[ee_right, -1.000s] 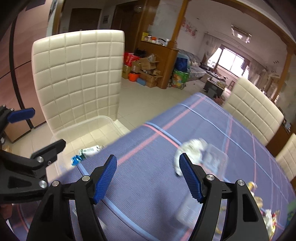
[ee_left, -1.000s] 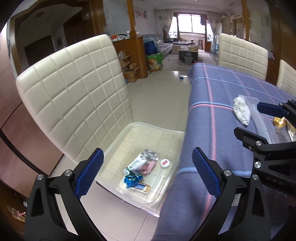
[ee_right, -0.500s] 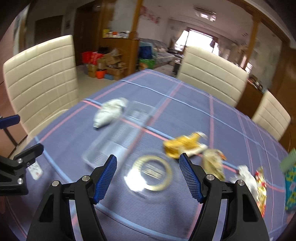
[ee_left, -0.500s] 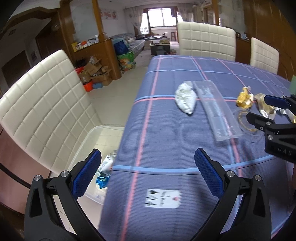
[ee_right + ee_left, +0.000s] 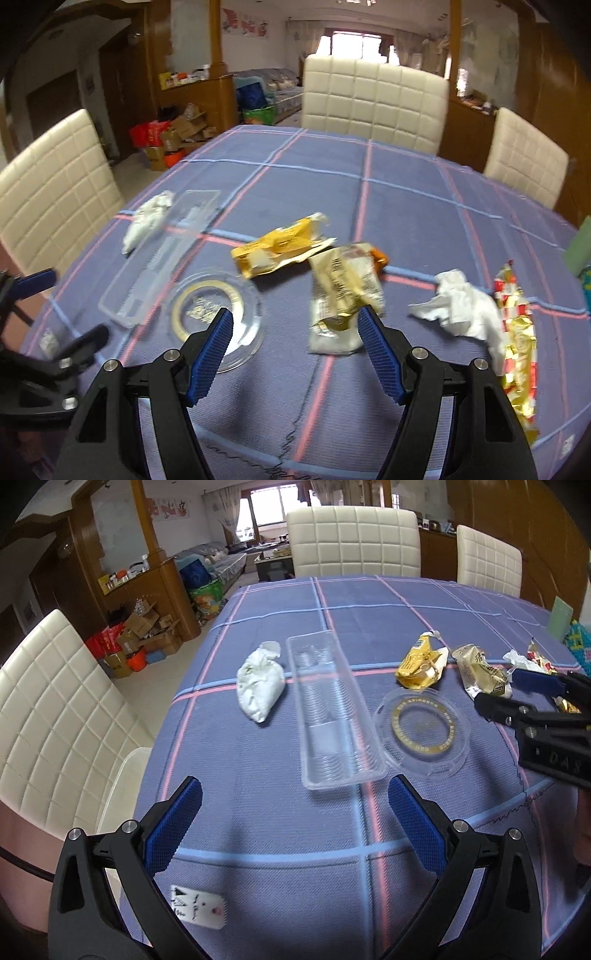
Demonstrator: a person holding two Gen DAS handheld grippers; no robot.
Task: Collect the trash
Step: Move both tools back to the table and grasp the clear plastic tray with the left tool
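Trash lies on the blue checked tablecloth (image 5: 280,834): a white crumpled bag (image 5: 260,685), a long clear plastic tray (image 5: 330,712), a round clear lid with a gold ring (image 5: 423,731), a yellow wrapper (image 5: 421,662) and a beige wrapper (image 5: 480,670). My left gripper (image 5: 295,819) is open and empty just short of the tray's near end. My right gripper (image 5: 295,339) is open and empty, close to the beige wrapper (image 5: 341,291), with the lid (image 5: 214,314) to its left. A white tissue (image 5: 461,310) and a red-gold wrapper (image 5: 517,332) lie to the right.
White padded chairs stand at the left (image 5: 55,709) and far side (image 5: 352,542). The rim of a clear bin (image 5: 118,786) shows on the left chair's seat. A small white tag (image 5: 197,910) lies near the table's front edge. My right gripper shows in the left wrist view (image 5: 532,698).
Both grippers have swung right, from the chair and its trash bin to the table top. The trash on the table is now in front of both.
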